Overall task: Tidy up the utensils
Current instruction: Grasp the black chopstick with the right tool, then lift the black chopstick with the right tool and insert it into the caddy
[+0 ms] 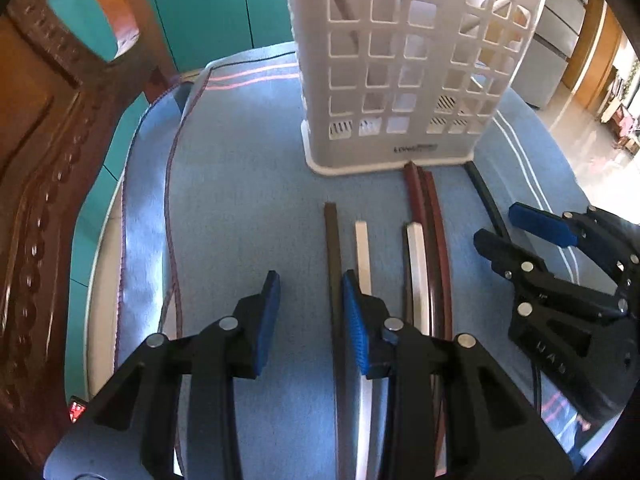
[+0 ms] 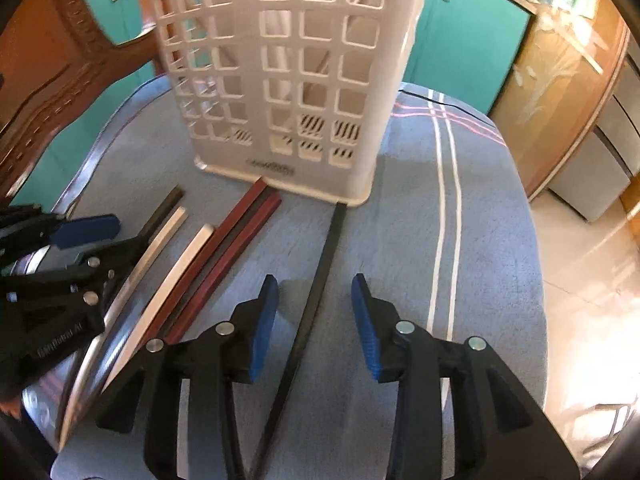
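A white slotted utensil holder stands upright on the blue cloth. Several long-handled utensils lie side by side in front of it, handles toward it: a dark brown one, two white ones with metal ends, a maroon pair and a black one. My left gripper hovers open at the left end of the row; the brown handle lies on the cloth under its gap. My right gripper is open over the black utensil, which lies between the fingers, untouched by the pads.
The blue striped cloth covers a rounded table. A carved wooden chair stands close on the left, with teal cabinets behind. The table edge drops to a shiny floor on the right.
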Demonstrator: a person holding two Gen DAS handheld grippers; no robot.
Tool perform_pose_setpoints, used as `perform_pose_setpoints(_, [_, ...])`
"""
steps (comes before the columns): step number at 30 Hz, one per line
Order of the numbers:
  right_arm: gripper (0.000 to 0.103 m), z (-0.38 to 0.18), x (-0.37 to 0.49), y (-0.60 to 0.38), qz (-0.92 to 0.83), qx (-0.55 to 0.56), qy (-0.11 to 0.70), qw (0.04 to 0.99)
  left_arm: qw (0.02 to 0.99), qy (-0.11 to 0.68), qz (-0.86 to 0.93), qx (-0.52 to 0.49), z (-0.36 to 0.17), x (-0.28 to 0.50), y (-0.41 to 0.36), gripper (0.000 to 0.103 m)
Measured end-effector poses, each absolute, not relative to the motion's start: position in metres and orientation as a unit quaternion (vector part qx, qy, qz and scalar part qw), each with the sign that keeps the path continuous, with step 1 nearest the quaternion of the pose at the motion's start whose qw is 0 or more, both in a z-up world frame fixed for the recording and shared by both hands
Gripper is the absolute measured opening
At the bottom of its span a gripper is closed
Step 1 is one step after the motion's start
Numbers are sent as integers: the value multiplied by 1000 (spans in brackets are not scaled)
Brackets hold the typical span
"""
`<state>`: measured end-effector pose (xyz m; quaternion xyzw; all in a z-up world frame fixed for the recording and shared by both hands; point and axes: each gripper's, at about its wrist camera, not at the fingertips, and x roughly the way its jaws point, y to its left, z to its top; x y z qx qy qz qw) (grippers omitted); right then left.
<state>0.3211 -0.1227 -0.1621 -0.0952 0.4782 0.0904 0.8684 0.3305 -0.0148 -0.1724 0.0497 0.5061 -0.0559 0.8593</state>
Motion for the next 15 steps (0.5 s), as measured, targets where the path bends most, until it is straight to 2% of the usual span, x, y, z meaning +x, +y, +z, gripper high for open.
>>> perform_pose_setpoints(1, [38, -162, 322, -122, 90, -91, 482, 867, 859, 506, -54, 50, -172, 331, -16, 31])
perform_pose_setpoints(3, [28, -161, 323, -120, 101, -80, 488, 863, 858, 508, -65, 46, -172, 329, -20, 16])
perform_pose_setpoints(5, [11, -160, 323, -116, 112, -81, 488, 862, 858, 507, -73, 47, -171, 329, -23, 10])
perform_pose_setpoints(10, [6, -157, 320, -121, 139, -50, 486, 861, 860, 504, -83, 13, -168, 326, -16, 7])
perform_pose_setpoints(15, [6, -125, 302, -137, 180, -15, 444, 878, 881, 462, -105, -15, -135, 306, -1, 7])
